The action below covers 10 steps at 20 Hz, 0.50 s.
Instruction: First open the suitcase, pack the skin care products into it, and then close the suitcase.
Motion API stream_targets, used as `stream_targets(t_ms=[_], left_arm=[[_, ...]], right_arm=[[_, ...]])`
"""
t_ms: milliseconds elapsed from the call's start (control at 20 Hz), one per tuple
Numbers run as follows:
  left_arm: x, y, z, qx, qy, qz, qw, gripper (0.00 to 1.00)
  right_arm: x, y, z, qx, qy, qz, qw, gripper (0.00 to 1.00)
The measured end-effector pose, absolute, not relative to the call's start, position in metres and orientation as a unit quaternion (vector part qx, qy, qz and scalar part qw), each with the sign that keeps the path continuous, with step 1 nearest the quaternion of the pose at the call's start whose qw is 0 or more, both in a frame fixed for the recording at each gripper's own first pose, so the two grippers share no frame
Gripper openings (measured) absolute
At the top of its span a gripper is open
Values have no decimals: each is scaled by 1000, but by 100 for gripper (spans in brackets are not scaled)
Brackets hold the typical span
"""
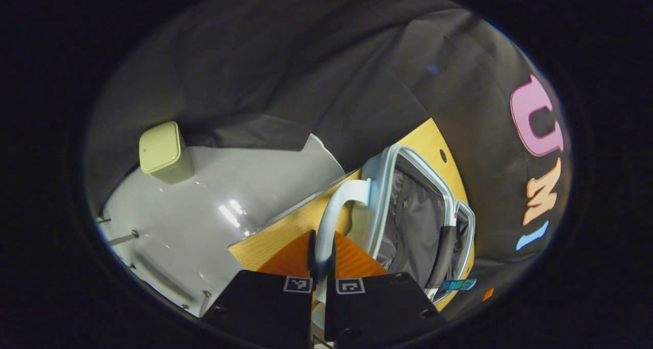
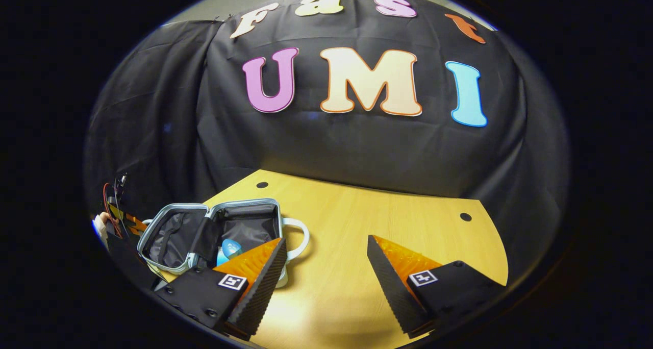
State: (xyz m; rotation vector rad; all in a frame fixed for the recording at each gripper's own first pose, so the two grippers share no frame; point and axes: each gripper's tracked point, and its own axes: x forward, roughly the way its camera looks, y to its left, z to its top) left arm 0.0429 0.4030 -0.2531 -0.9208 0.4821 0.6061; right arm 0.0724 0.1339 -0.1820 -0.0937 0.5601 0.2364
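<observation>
Wooden table (image 2: 357,211): left fingers (image 1: 306,257) clamped on suitcase handle (image 1: 334,211), right fingers (image 2: 387,267) apart.

Pale-blue suitcase (image 2: 214,234) open on wooden table, blue bottle (image 2: 230,248) inside

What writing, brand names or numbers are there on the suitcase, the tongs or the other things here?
None of it reads as words.
Square black-and-white pattern tags on the left tongs and right tongs: patterns, no letters.
Small teal tag on the open pale hard-shell suitcase: too blurred to read.
Blue bottle inside it and pale green box: no text seen.
</observation>
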Motion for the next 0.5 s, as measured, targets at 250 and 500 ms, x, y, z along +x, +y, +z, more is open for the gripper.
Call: stream_targets(t_ms=[250,500], left_arm=[[47,380,-180,-375,223,281,855,2],[55,322,-104,-304,226,258,889,2]], right_arm=[[73,116,-179,-40,264,107,958,99],[81,99,-167,-6,247,109,963,99]])
